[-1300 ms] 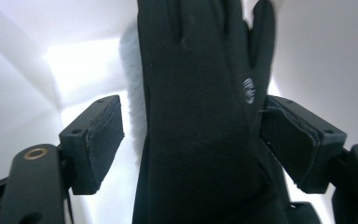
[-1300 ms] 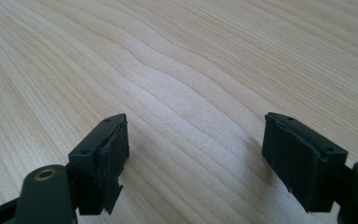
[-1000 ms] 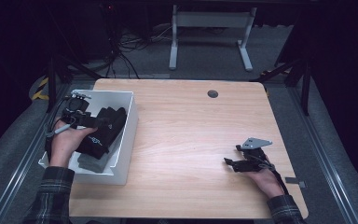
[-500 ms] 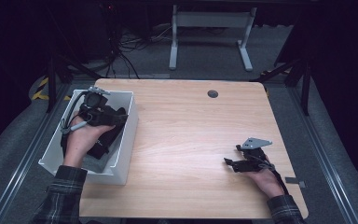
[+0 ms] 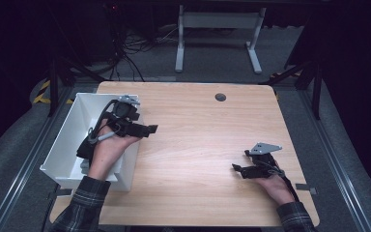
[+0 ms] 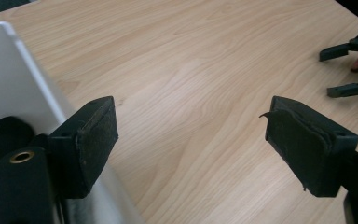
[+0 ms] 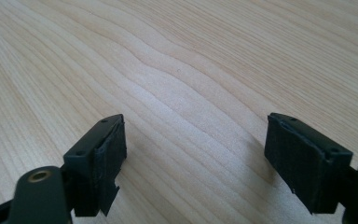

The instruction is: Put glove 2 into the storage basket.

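Jaws of the left gripper (image 5: 149, 129) stand wide apart w/ nothing between them, poking out past the right wall of the white bin (image 5: 70, 137) at the table's (image 5: 198, 116) left edge. Dark fabric item (image 5: 83, 147) lies inside the bin, under the left hand (image 5: 107, 150); can't tell exactly what it is. In the left gripper view the bin wall (image 6: 16, 84) sits just beside one pad. Right gripper (image 5: 237, 169) rests low on the wood near the front right, jaws also spread wide, holding nothing; bare wood grain shows between its pads (image 7: 109, 154).
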